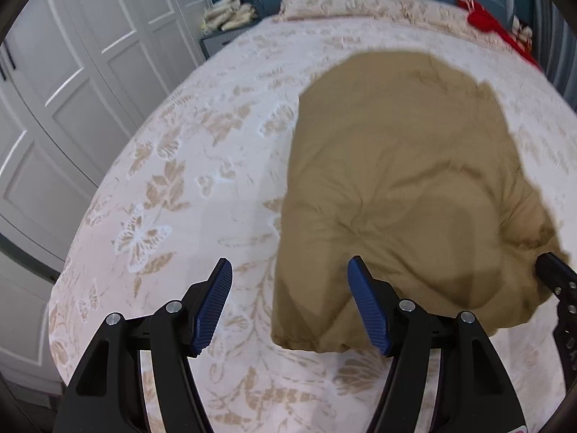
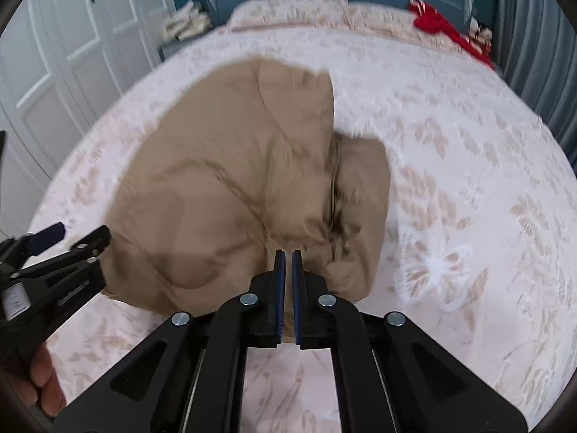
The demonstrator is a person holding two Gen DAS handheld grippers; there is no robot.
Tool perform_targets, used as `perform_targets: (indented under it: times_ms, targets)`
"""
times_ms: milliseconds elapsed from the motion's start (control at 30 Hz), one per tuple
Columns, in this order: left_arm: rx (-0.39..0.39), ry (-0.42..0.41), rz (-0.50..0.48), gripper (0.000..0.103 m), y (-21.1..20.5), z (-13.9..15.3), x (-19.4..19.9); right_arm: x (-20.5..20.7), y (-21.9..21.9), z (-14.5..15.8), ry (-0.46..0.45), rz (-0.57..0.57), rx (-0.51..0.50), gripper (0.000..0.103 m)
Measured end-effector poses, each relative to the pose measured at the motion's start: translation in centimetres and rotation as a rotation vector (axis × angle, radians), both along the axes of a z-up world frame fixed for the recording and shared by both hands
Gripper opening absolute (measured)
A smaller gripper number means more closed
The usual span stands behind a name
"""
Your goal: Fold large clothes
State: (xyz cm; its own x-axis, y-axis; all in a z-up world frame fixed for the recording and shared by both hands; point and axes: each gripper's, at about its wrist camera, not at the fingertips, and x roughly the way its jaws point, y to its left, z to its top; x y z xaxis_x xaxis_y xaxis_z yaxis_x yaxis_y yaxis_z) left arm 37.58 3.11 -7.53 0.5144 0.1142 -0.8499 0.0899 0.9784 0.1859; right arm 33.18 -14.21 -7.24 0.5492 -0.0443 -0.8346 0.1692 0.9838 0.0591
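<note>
Tan padded jacket point(image 1: 404, 187) lies bunched mid-frame on floral bedspread point(image 1: 187, 180). Left gripper point(image 1: 290, 303) fingers spread, nothing between. Right gripper point(image 2: 287, 288) fingers pressed together, empty. Jacket likely soft, puffy, light; grab at hem corners.

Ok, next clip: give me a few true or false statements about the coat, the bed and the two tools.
1. The tan coat lies on a bedspread with a leaf and butterfly pattern. True.
2. The left tool is clamped on the coat. False: its jaws stand apart with nothing pressed between them.
3. The right tool has its jaws together. True; no cloth shows between them.
4. The coat hangs in the air off the bed. False: it rests bunched on the bedspread.
5. Something red lies near the head of the bed. True.
6. The wardrobe doors are dark brown. False: they are white with black handles.
</note>
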Motion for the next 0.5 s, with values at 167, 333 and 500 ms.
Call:
perform_targets:
  times_ms: [167, 333, 500]
  targets:
    - [-0.011, 0.015, 0.005, 0.067, 0.0, -1.8, 0.3, 0.1, -0.3, -3.5, 0.075, -0.016, 0.052, 0.002]
    - [-0.001, 0.017, -0.005, 0.067, -0.5, -3.1, 0.2, 0.4, 0.0, -5.2, 0.097, -0.008, 0.043, 0.000]
    - [-0.006, 0.020, -0.004, 0.067, -0.8, -4.3, 0.3, 0.4, 0.3, -6.4, 0.098, -0.007, 0.043, 0.000]
